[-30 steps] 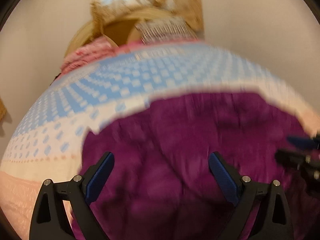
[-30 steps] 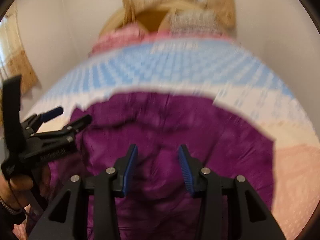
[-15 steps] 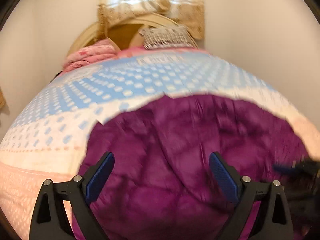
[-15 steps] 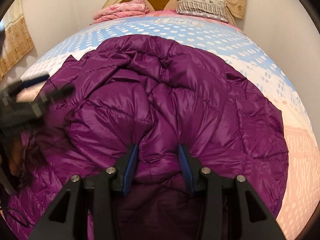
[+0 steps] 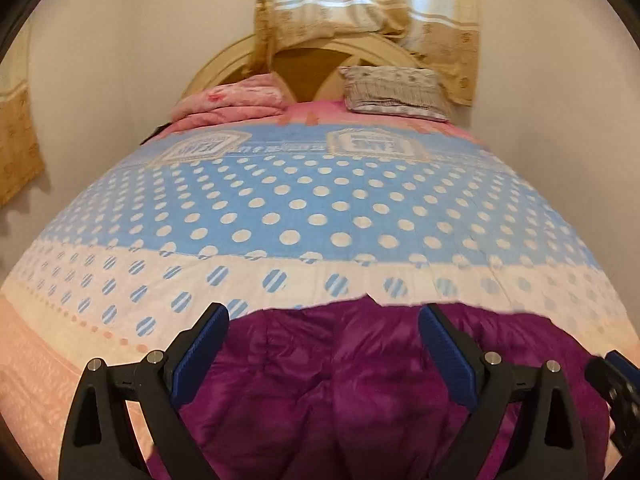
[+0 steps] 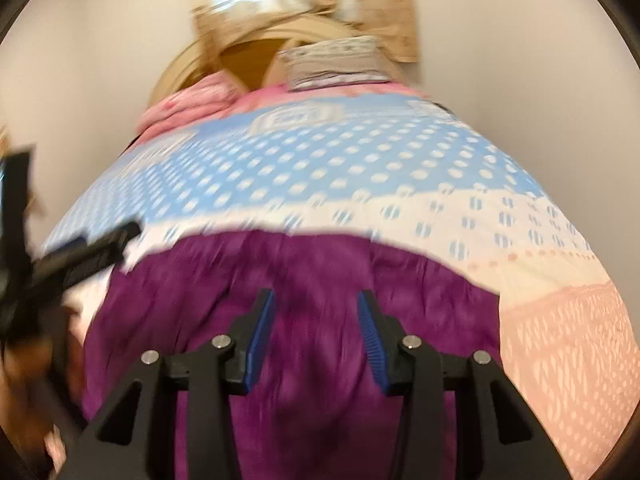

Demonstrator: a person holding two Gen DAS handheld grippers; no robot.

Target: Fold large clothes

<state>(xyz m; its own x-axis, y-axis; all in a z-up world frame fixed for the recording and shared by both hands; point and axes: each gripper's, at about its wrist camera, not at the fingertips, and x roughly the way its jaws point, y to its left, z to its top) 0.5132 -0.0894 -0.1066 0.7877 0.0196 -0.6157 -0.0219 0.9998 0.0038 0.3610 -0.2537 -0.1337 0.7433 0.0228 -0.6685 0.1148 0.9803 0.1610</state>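
Observation:
A purple quilted jacket [image 5: 320,392] lies spread on the near part of the bed, its far edge on the white dotted band of the bedspread. My left gripper [image 5: 323,310] hangs above the jacket's far edge, open wide with nothing between its pads. My right gripper [image 6: 315,295] hovers over the jacket [image 6: 420,280]; its jaws are opening and the blurred fabric lies below them, not pinched. The left gripper [image 6: 92,256] shows blurred at the left of the right wrist view, with a hand [image 6: 20,360] beneath it. The right gripper's tip [image 5: 616,380] shows at the left wrist view's right edge.
The bedspread [image 5: 304,208] is blue with white dots, then white, then peach toward me. A folded pink blanket [image 5: 232,104] and a striped pillow [image 5: 396,94] lie by the arched headboard [image 5: 308,68]. Walls close in on both sides, and a curtain [image 5: 368,4] hangs behind.
Both grippers have risen and tilted up, so the jacket sits lower in both views. Half a second ago the right gripper's pads held a fold of the jacket; now it is lifted off.

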